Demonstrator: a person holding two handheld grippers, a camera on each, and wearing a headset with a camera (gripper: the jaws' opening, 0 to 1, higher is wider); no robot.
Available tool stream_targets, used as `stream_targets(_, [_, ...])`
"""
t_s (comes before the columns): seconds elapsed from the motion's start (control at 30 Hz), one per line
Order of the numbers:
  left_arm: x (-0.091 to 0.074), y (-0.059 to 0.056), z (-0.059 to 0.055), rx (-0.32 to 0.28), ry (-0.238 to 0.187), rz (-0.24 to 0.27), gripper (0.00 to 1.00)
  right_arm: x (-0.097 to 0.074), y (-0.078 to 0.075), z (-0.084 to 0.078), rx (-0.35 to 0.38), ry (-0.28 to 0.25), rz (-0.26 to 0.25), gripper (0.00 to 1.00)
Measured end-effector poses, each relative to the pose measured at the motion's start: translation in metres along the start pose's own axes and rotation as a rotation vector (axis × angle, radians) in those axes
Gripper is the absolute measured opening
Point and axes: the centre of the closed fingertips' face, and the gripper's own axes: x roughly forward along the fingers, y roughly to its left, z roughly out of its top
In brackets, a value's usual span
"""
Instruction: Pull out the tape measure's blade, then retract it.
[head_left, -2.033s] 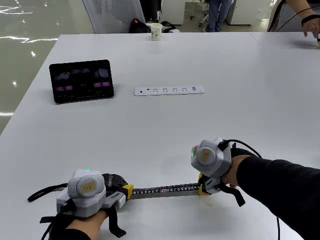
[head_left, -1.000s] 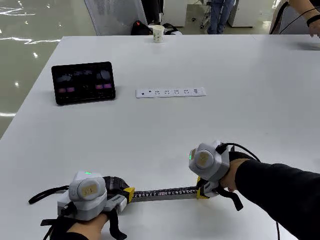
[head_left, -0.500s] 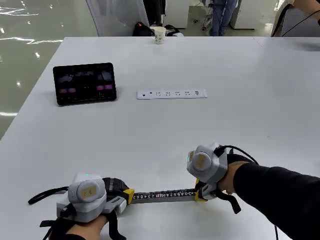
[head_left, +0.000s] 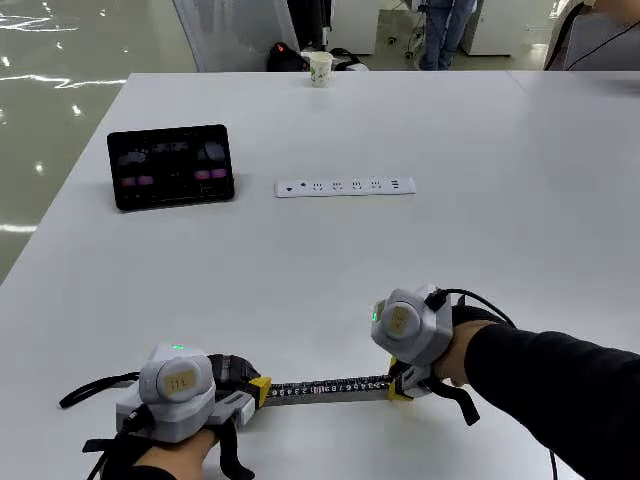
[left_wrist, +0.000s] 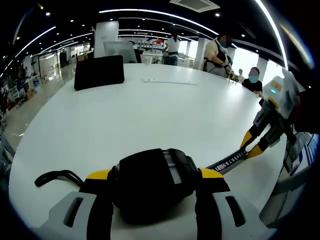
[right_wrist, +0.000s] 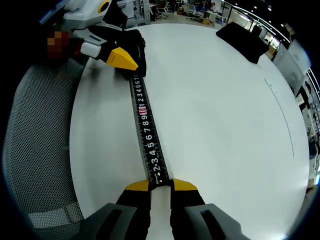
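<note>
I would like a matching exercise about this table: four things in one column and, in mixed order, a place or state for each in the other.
1 case
2 blade
3 tablet
4 cup

A at the far edge of the table
B clamped in the left tongs
C left of the power strip
D stretched from the case to the right tongs

Pairs: 1-B, 2-D, 3-C, 4-A
</note>
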Motion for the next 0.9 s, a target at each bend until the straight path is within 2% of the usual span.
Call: stream_targets(0.9, [-0.0004, -0.0001, -0.0007, -0.002, 0.007, 0.0, 0.62, 0.0028, 0.001, 0.0086, -0.004, -0.005, 0.0, 0.11])
